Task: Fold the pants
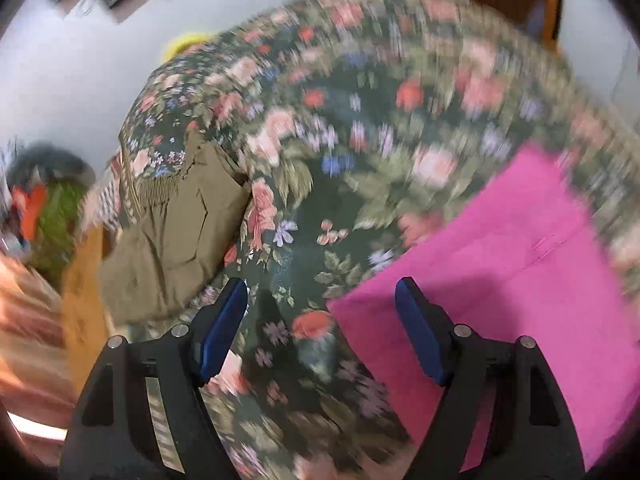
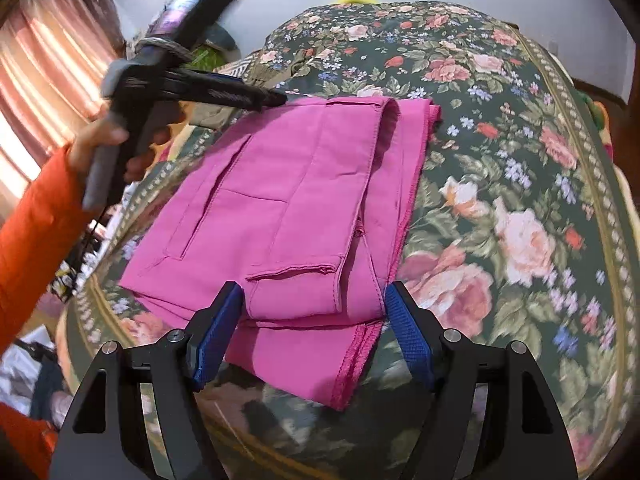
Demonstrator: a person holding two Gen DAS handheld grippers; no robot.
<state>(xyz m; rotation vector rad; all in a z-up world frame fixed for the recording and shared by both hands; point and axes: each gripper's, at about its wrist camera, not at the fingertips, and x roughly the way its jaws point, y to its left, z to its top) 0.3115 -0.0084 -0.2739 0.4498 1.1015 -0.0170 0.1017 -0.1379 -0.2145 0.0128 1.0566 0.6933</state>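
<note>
Right wrist view: pants (image 2: 288, 208) lay folded on the bed (image 2: 520, 160), ahead of our spread right tool (image 2: 314, 322). Left tool (image 1: 322, 328), spread, hovered beside them. We judged another fold next.

Floral bedspread (image 2: 500, 184); pink pants (image 2: 280, 200); olive garment (image 1: 172, 232)

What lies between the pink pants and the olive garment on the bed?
In the left wrist view, only the floral bedspread lies between the pink pants and the olive garment. The open left gripper hovers above that strip.
</note>
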